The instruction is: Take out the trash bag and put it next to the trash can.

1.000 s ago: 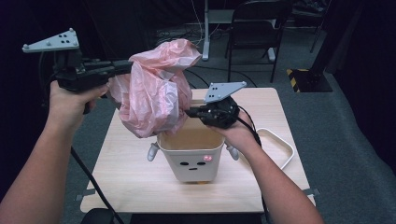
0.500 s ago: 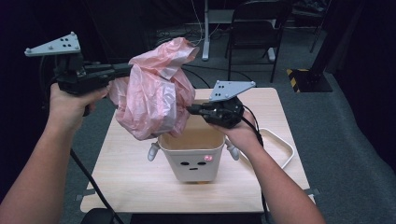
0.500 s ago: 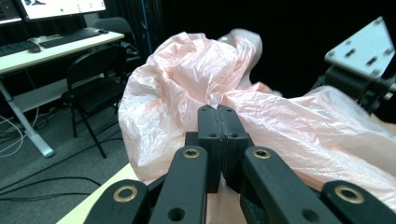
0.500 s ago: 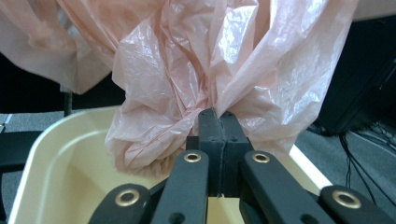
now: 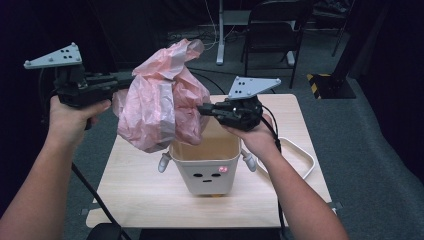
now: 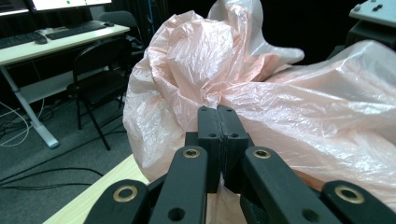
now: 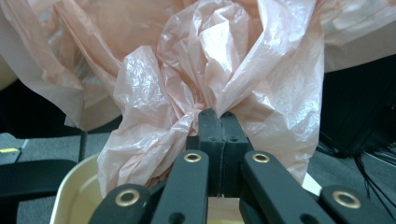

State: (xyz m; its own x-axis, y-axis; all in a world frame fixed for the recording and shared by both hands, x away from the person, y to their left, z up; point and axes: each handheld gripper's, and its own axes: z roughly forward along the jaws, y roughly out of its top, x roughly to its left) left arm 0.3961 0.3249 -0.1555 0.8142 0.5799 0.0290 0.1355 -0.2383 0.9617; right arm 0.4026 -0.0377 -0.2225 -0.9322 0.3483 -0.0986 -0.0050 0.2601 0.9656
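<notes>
A crumpled pink plastic bag (image 5: 160,100) hangs in the air between both grippers, above the left rim of a cream bin (image 5: 206,167) with a small face on its front. My left gripper (image 5: 127,80) holds the bag's upper left side, jaws closed on the plastic (image 6: 219,70). My right gripper (image 5: 202,108) pinches the bag's right side just over the bin's opening, jaws closed on a bunched fold (image 7: 210,60). The bin's inner rim (image 7: 77,191) shows below the bag in the right gripper view.
The bin stands mid-way on a light wooden table (image 5: 135,195). A white oval tray (image 5: 295,157) lies on the table's right side, behind my right forearm. A black chair (image 5: 277,25) and cables stand on the floor beyond the table; a desk (image 6: 56,39) stands far off.
Both grippers have lifted slightly with the bag, and the right gripper has moved a little higher above the bin. Both holds are unchanged.
</notes>
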